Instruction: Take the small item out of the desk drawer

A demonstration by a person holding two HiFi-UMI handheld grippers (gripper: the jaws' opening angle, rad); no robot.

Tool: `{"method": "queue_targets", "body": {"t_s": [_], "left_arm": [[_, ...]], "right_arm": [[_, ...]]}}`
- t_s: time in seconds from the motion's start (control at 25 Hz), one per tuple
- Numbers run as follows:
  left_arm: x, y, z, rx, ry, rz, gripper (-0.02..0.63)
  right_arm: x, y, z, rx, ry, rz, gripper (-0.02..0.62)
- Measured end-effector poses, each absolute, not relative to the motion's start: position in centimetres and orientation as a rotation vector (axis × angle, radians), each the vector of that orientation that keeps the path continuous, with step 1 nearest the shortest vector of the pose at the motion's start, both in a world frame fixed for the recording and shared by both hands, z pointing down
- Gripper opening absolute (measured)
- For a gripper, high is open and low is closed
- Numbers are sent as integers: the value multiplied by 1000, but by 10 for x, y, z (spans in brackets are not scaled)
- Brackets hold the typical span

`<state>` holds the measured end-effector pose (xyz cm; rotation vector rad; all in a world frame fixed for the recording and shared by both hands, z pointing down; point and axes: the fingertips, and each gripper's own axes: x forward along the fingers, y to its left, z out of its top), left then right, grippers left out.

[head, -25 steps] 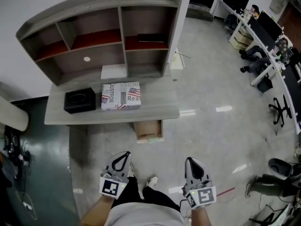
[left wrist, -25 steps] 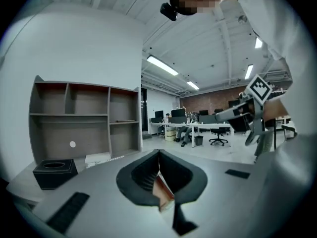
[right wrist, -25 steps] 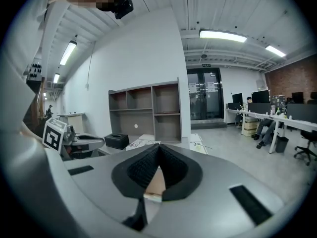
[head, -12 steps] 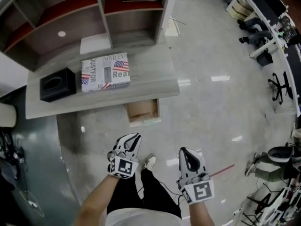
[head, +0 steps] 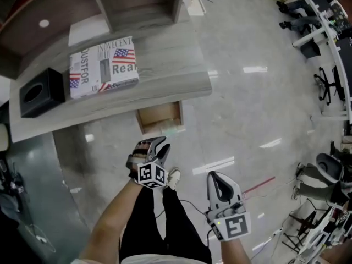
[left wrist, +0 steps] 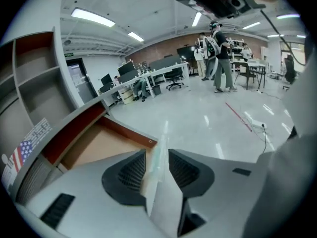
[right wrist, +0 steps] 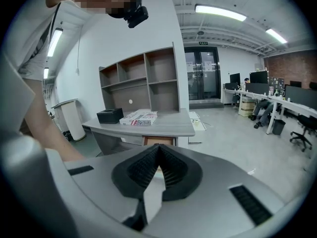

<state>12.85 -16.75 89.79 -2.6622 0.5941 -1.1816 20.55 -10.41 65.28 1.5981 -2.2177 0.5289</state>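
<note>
On the glossy pale floor [head: 242,109], the grey desk [head: 165,78] stands with its drawer [head: 158,116] open, and a pale green small item [head: 170,130] lies at the drawer's front lip. The left gripper [head: 159,145], its jaws just opening, holds nothing. The right gripper [head: 215,177] is clenched and empty.

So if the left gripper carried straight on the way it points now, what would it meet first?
Probably the open drawer, about at its near corner, though depth is hard to judge. The left gripper has just been opening its jaws, and nothing is held between them.
</note>
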Motion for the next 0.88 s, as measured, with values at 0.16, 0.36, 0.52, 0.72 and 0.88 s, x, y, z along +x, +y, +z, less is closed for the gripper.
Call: {"method": "queue_targets", "body": {"t_s": [0.16,0.36,0.52,0.72,0.88], "left_arm": [[134,-176,932,-2591,545,-1264,158],[138,-188,944,-2539,551,-1317,156],[142,-190,938,-2526,537,-1317,40],[137,-190,927,-2604,568,-1279,21],[124,-191,906,-2702,650,-1229,19]], "right_arm": [[207,-106,674,1608,-2191,563,23],[203,-107,684,1611,-2184,581,23],[202,-110,681,1622,-2180,576,23],[199,-113,671,1638,-2174,560,23],[193,-115,653,1647,-2186,529,22]]}}
